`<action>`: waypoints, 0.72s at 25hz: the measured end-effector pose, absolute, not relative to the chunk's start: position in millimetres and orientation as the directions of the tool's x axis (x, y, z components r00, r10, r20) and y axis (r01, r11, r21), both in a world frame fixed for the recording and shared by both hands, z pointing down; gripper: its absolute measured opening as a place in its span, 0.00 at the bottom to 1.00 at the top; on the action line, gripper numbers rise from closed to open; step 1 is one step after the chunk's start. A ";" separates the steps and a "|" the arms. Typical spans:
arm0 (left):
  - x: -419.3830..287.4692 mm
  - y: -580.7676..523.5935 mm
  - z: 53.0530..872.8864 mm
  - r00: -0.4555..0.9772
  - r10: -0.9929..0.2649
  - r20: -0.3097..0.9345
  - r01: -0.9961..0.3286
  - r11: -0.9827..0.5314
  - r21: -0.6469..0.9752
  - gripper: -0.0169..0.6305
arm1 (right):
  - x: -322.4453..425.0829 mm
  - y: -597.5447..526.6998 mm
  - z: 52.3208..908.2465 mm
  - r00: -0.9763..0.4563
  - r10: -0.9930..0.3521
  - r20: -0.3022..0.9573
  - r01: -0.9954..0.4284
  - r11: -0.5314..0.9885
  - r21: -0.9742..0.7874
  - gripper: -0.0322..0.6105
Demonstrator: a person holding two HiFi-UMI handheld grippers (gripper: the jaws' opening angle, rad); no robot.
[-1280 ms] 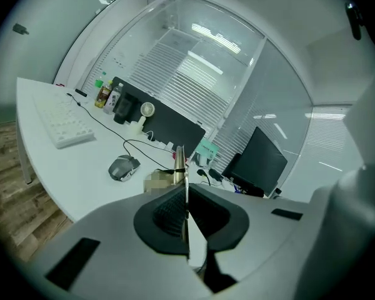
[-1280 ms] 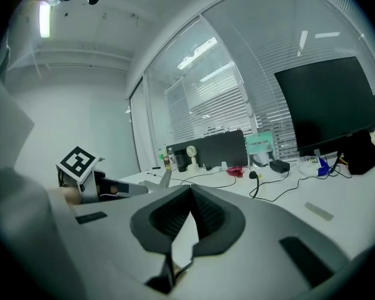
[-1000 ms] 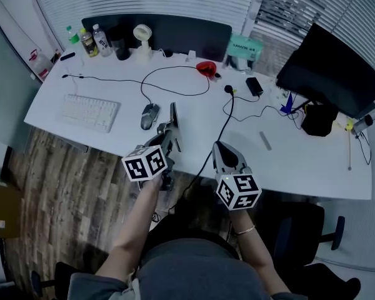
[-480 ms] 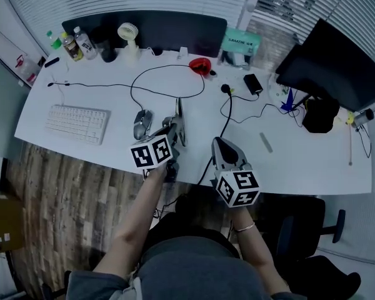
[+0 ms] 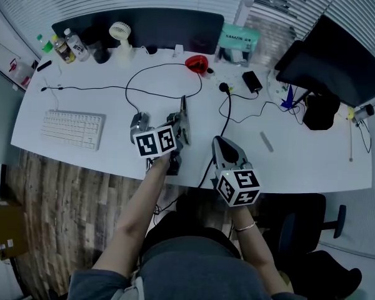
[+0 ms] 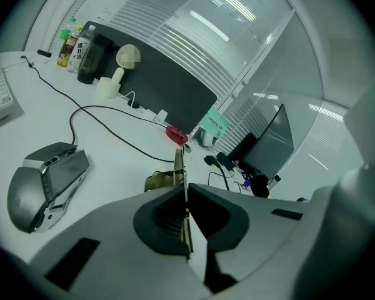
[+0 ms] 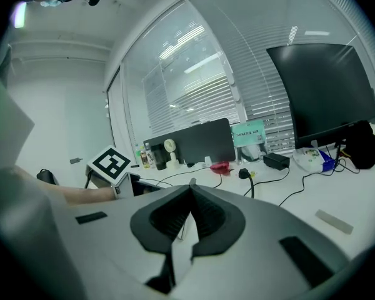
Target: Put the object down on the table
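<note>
My left gripper (image 5: 174, 130) is shut on a thin flat object (image 5: 184, 110) that stands on edge and points away from me over the white table (image 5: 300, 155). In the left gripper view the flat object (image 6: 179, 167) shows as a narrow edge between the pressed jaws of my left gripper (image 6: 186, 189), with an olive part low at its left. It hangs just right of a grey mouse (image 6: 47, 180). My right gripper (image 5: 222, 145) hovers near the table's front edge, shut with nothing in it; the right gripper view shows that gripper (image 7: 190, 191) with its jaws together.
A white keyboard (image 5: 72, 129) lies at the left. A black cable (image 5: 165, 67) loops behind the mouse (image 5: 137, 121). A red item (image 5: 197, 63), a small fan (image 5: 120, 33), bottles (image 5: 65, 45) and a dark monitor (image 5: 344, 61) stand further back and right.
My left gripper has carried the flat object forward and a little right, from the front edge to over the table beside the mouse. The right gripper has hardly moved.
</note>
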State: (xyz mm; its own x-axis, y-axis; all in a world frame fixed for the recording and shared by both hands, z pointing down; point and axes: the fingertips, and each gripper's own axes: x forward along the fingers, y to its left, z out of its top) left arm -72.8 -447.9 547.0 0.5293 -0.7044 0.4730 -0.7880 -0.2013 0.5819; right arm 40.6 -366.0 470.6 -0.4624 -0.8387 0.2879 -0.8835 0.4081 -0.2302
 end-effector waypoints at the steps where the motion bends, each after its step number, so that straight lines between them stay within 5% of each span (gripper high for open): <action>1: -72.2 -451.0 548.4 0.531 -0.700 0.479 -0.789 -0.201 0.581 0.06 | 40.9 -367.0 471.2 -0.461 -0.839 0.289 -0.884 0.406 -0.231 0.06; 18: -74.8 -475.4 572.9 0.505 -0.661 0.556 -0.816 -0.154 0.558 0.09 | 46.0 -375.2 479.8 -0.446 -0.841 0.305 -0.891 0.385 -0.240 0.06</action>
